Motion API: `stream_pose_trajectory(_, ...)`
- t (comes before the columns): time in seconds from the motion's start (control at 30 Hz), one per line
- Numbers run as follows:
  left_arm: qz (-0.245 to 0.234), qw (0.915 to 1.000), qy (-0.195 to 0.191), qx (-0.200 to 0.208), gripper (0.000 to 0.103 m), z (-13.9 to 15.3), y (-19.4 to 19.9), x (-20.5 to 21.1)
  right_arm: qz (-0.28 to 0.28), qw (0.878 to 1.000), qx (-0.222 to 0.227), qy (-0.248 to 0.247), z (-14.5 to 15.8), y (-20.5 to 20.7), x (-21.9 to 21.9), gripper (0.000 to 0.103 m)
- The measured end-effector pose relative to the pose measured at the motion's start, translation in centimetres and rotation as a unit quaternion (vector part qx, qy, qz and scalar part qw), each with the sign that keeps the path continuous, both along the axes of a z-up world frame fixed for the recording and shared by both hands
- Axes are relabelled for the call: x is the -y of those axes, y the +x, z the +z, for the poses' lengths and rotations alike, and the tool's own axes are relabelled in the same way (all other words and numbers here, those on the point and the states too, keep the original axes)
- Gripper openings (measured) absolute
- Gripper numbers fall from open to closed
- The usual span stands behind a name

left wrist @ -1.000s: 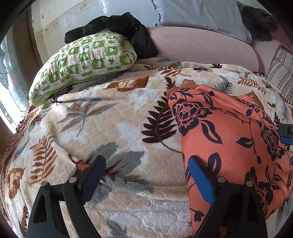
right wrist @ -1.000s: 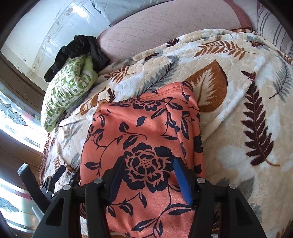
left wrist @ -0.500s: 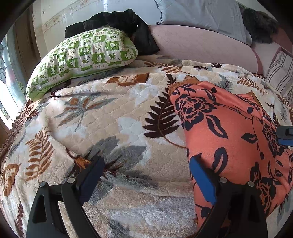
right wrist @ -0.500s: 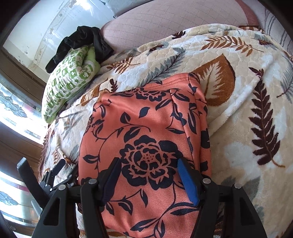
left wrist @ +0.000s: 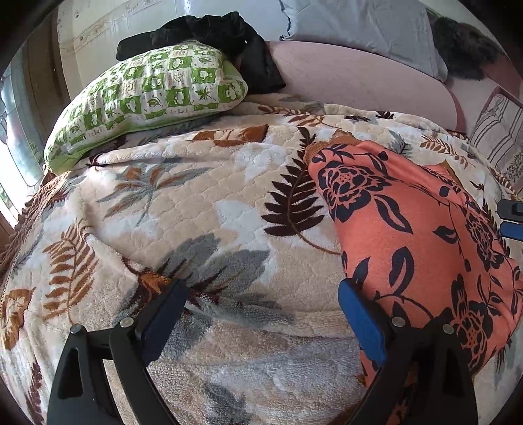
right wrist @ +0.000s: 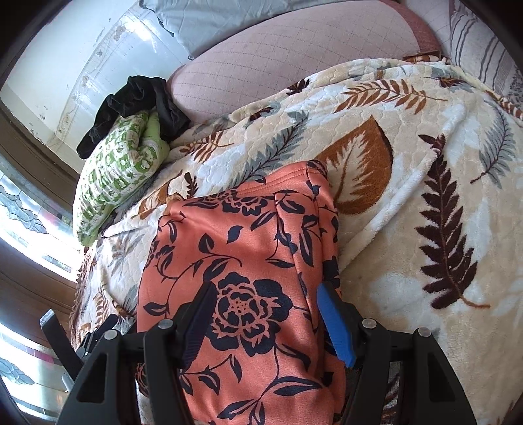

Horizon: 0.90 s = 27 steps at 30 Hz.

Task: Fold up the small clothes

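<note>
A coral-orange garment with dark floral print (left wrist: 415,235) lies folded flat on a leaf-patterned blanket (left wrist: 196,209) on the bed. It also fills the middle of the right wrist view (right wrist: 248,261). My left gripper (left wrist: 261,314) is open and empty, over the blanket just left of the garment's near edge; its right finger sits by that edge. My right gripper (right wrist: 266,314) is open above the garment's near part, fingers astride the big flower, holding nothing.
A green-and-white pillow (left wrist: 147,101) with dark clothing (left wrist: 222,36) on it lies at the far left. A pink headboard cushion (left wrist: 359,81), a grey pillow (left wrist: 359,26) and a striped pillow (left wrist: 497,130) stand behind. A window (right wrist: 19,229) is at left.
Both grippers have drawn back slightly toward me; the garment and pillow sit a little farther up the views. The jaws stay open and the garment has not moved.
</note>
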<state>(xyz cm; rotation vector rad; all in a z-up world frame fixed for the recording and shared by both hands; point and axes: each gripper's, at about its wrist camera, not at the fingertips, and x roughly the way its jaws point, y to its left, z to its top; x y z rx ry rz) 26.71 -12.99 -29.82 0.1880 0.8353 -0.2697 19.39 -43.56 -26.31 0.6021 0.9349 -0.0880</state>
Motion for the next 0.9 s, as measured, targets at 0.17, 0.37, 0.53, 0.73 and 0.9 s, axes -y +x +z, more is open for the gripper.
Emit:
stream_pose_trajectory(0.17, -0.014, 0.9999, 0.002, 0.009, 0.094, 0.4, -0.4, 0.7, 0.0, 1.0, -0.003, -0.011, 0.0, -0.1, 0.1, 0.068)
stream_pose_trajectory(0.37, -0.02, 0.9994, 0.013, 0.023, 0.094, 0.8, -0.7, 1.2, -0.008, 1.0, -0.004, -0.007, -0.2, -0.3, 0.8, 0.068)
stream_pose_trajectory(0.53, -0.018, 0.9996, 0.009, 0.021, 0.094, 0.7, -0.5, 1.2, 0.003, 1.0, -0.021, -0.01, -0.9, 0.0, 0.3, 0.068)
stream_pose_trajectory(0.73, -0.018, 0.9997, 0.006, 0.016, 0.094, 0.5, -0.3, 1.2, 0.015, 0.998, -0.068, -0.005, -3.7, 0.9, -0.5, 0.069)
stream_pose_trajectory(0.9, -0.017, 0.9993, -0.033, -0.002, 0.094, 0.9, 0.3, 0.4, 0.018, 0.998, -0.052, -0.034, -2.8, 0.8, -1.1, 0.069)
